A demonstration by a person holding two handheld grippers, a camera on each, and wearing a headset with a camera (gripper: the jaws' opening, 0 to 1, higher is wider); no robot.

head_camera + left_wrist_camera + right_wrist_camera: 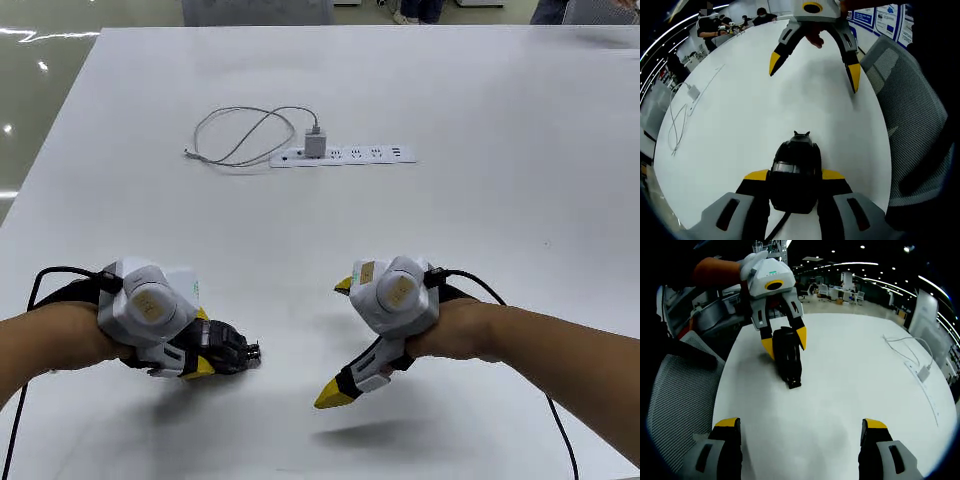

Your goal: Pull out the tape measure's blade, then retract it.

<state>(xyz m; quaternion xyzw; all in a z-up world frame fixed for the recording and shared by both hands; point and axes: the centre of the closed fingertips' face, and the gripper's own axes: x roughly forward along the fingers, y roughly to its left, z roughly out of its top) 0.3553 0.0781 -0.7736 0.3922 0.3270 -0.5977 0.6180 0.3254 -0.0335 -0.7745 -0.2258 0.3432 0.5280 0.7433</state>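
Observation:
A black tape measure [228,347] lies low over the white table near the front left, held between the yellow-tipped jaws of my left gripper [205,343]. In the left gripper view the tape measure [796,170] sits clamped between the jaws, its blade hook pointing away, and no blade is drawn out. My right gripper [340,340] hovers open to the right of it, jaws spread wide with nothing between them. The right gripper view shows the tape measure [788,356] ahead in the left gripper [785,342], well beyond my right gripper [800,425].
A white power strip [345,155] with a charger and a looped grey cable [240,135] lies further back on the table [480,120]. A mesh office chair [677,390] stands at the table's near edge. People stand at the far end.

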